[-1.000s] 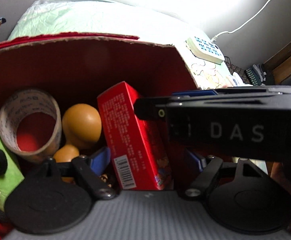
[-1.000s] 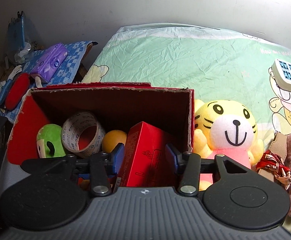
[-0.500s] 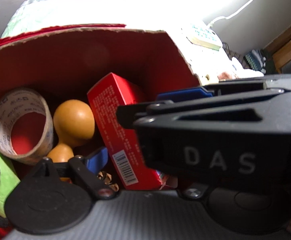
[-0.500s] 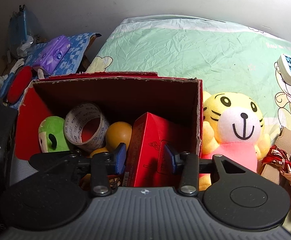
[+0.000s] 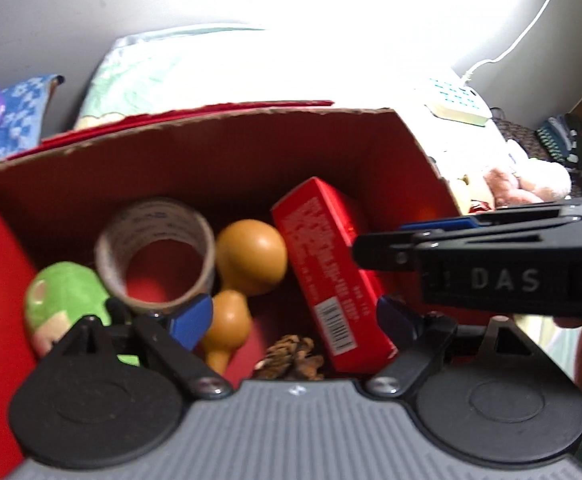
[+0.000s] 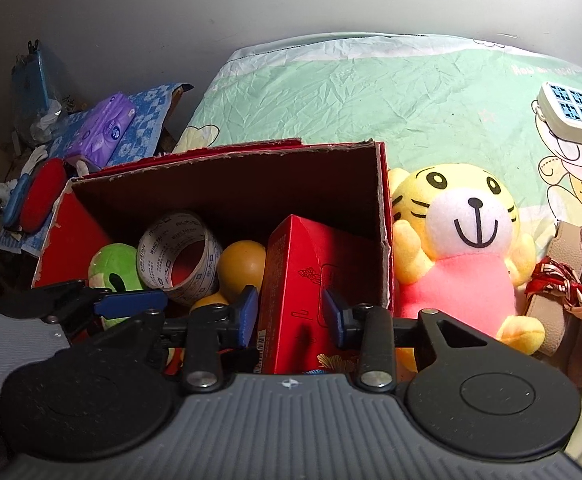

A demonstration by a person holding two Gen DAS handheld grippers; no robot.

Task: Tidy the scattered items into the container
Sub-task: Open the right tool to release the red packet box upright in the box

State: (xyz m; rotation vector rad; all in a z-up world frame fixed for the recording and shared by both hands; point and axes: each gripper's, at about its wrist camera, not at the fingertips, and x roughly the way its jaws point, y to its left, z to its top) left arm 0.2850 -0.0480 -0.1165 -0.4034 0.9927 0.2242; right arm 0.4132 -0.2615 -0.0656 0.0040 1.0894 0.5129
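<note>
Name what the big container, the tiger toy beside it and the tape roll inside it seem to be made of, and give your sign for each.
Container: corrugated cardboard, matte red; its torn rim shows a pale ragged edge.
Tiger toy: soft plush fabric, fuzzy, with stitched features.
Tape roll: probably glossy plastic tape, printed lettering, likely wound on a card core.

red carton (image 6: 307, 280), yellow tiger plush (image 6: 459, 240)
</note>
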